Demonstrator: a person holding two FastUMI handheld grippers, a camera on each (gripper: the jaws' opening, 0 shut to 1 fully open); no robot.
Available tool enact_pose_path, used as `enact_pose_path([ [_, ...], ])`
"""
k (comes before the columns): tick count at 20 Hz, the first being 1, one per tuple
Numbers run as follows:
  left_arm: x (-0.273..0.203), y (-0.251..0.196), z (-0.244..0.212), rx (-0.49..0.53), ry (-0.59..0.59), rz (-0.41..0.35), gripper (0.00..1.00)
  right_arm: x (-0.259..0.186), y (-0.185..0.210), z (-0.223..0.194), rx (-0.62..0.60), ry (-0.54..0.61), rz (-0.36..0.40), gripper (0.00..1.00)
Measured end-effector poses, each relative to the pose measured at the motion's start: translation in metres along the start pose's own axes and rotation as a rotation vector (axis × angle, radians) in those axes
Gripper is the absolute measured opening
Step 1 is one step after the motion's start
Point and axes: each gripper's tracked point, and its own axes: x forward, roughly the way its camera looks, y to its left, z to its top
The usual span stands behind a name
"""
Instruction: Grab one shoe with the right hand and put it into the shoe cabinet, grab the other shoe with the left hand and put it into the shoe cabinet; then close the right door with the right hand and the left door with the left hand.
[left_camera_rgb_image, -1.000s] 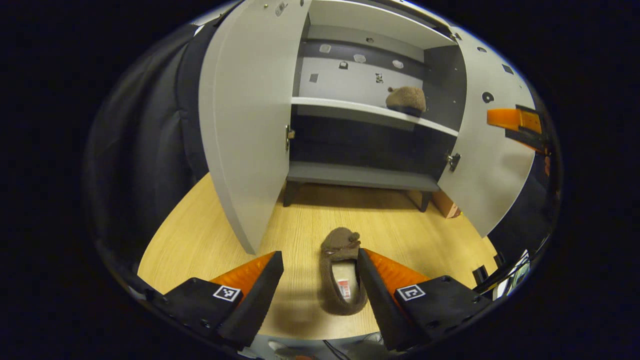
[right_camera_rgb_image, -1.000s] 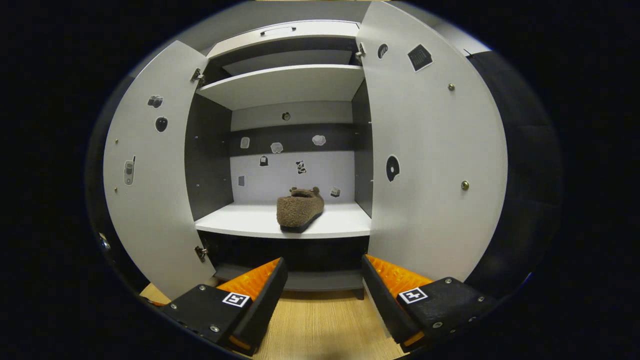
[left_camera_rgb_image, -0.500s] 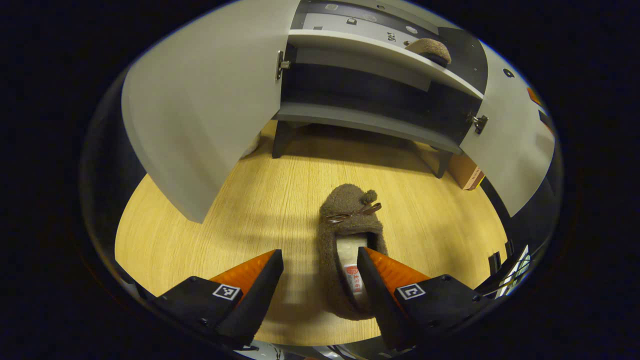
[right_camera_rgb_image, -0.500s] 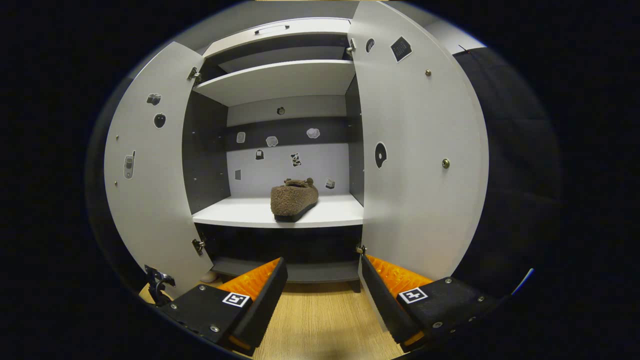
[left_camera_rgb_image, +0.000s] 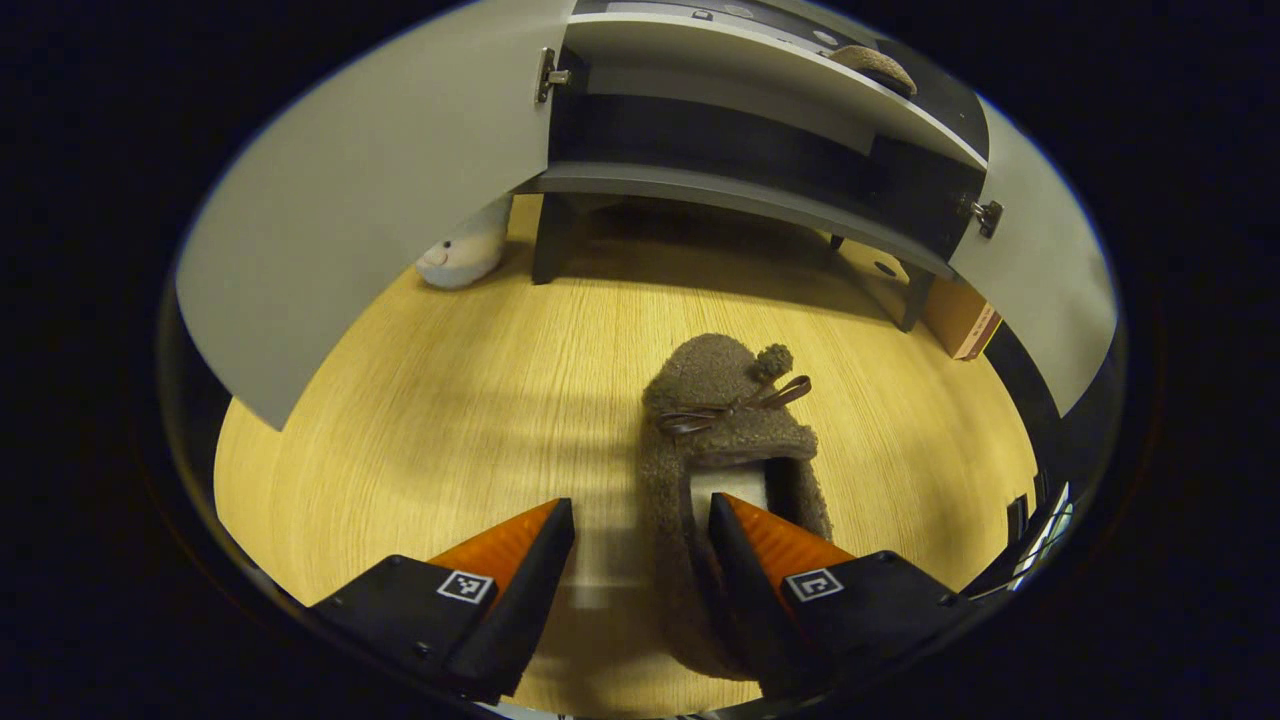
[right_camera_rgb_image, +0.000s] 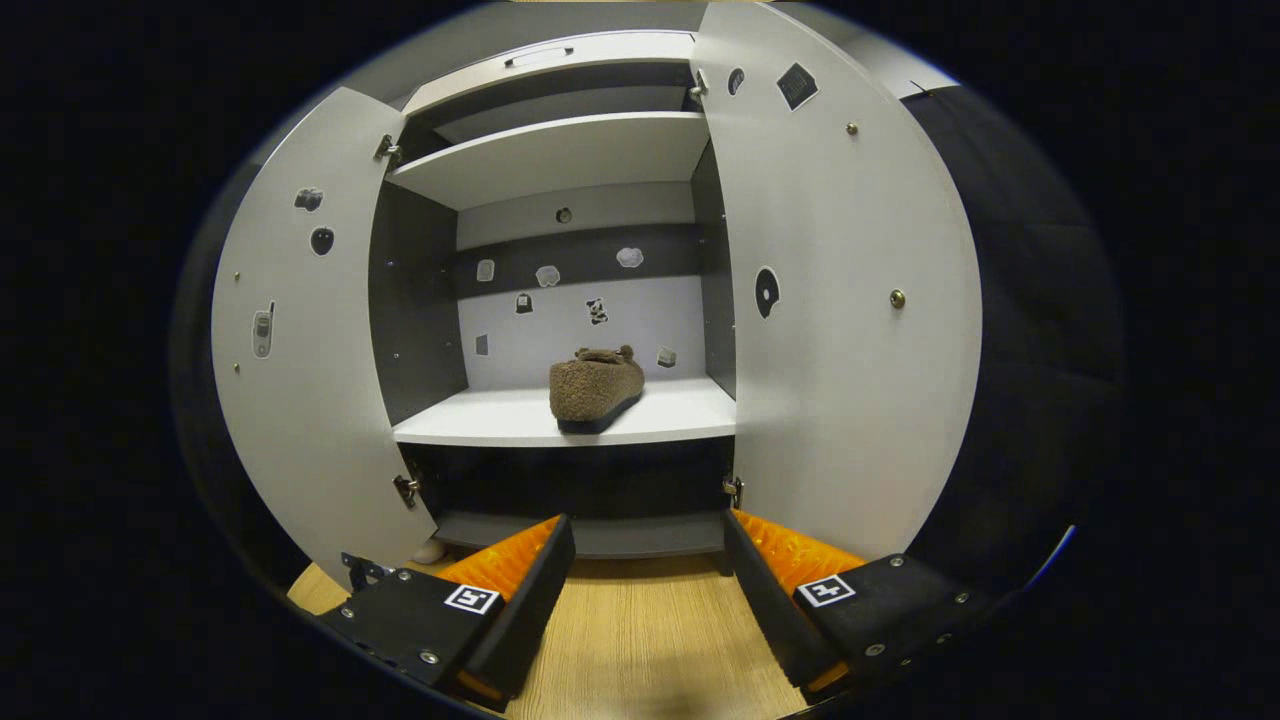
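Left gripper (left_camera_rgb_image: 640, 520) open astride floor shoe (left_camera_rgb_image: 725, 450); right gripper (right_camera_rgb_image: 645, 535) open, empty; plush toy (left_camera_rgb_image: 462, 255) beside cabinet leg (left_camera_rgb_image: 548, 240)

Left hand-held gripper (left_camera_rgb_image: 640, 520), right hand-held gripper (right_camera_rgb_image: 648, 535), black housings, square markers, screws

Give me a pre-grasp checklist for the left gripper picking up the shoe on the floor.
1. Left gripper jaws open: ok.
2. Floor shoe lined up: one finger is in its opening, the other beside it: ok.
3. Jaws pressing on the shoe: not ok.
4. Both cabinet doors open: ok.
5. Room on shelf beside the stored shoe: ok.
6. Right gripper open, holding nothing: ok.
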Motion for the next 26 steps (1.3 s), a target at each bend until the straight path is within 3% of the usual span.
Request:
enact_pose_path([
  [1,0.002,-0.004,0.0,-0.011,0.0,-0.017,0.91,-0.001,0.0,0.0,0.0,0.001,0.001,0.93],
  [2,0.003,-0.006,-0.001,-0.019,0.001,-0.02,0.78,-0.003,0.0,0.001,0.001,-0.002,0.004,0.93],
  [5,0.008,-0.017,0.0,-0.02,0.004,-0.053,0.62,-0.008,-0.002,0.006,0.008,-0.012,0.003,0.93],
  [6,0.008,-0.016,-0.001,-0.004,0.001,-0.054,0.37,-0.009,-0.002,0.007,0.009,-0.015,0.003,0.92],
  [7,0.007,-0.014,0.001,0.01,-0.004,-0.044,0.37,-0.011,-0.003,0.009,0.01,-0.017,0.002,0.92],
  [8,0.006,-0.009,0.0,0.023,0.002,-0.02,0.25,-0.012,-0.004,0.009,0.011,-0.019,-0.001,0.92],
  [9,0.004,-0.011,0.004,0.011,0.002,-0.026,0.24,-0.014,-0.005,0.009,0.012,-0.02,-0.002,0.93],
  [10,0.006,-0.009,0.003,0.0,0.015,-0.02,0.13,-0.015,-0.005,0.01,0.014,-0.022,-0.002,0.93],
  [11,0.004,-0.006,0.005,-0.013,0.034,-0.014,0.07,-0.016,-0.004,0.01,0.014,-0.024,-0.002,0.93],
  [19,-0.075,-0.005,0.071,-0.146,0.0,-0.062,0.07,-0.026,-0.002,0.015,0.005,-0.045,0.008,0.93],
  [26,-0.15,-0.033,0.16,-0.114,-0.121,-0.102,0.07,-0.032,-0.004,0.012,-0.035,-0.05,0.023,0.93],
])
